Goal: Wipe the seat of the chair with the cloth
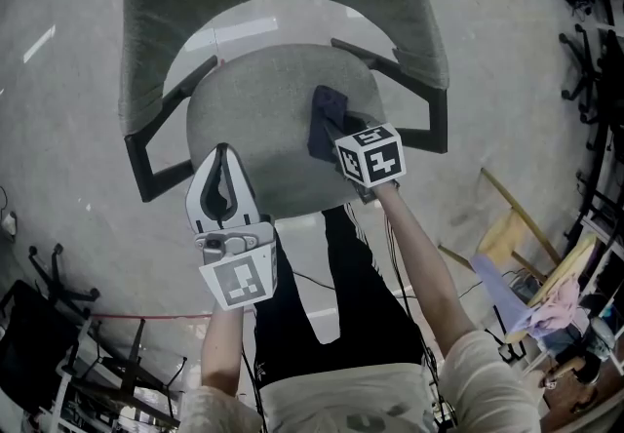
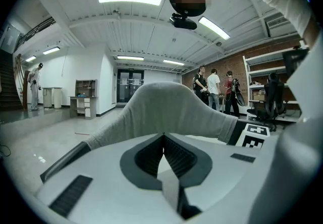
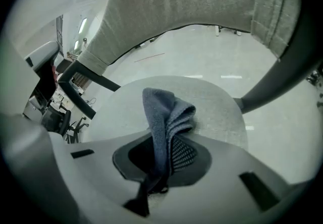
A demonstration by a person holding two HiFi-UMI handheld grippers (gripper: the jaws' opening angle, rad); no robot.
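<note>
Right gripper (image 3: 165,143) pinches the dark cloth (image 1: 326,117) on the chair seat (image 1: 253,104) at frame centre, forearm outstretched. Left gripper (image 1: 222,156), jaws pressed together and empty, points up at the seat's lower-left edge.

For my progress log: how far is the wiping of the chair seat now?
Done: the right tongs have the cloth clamped. In hand: the cloth is at the right part of the seat, on or just above it. Left: no wiped trace shows, so the remainder cannot be judged. The left tongs are shut, empty.
</note>
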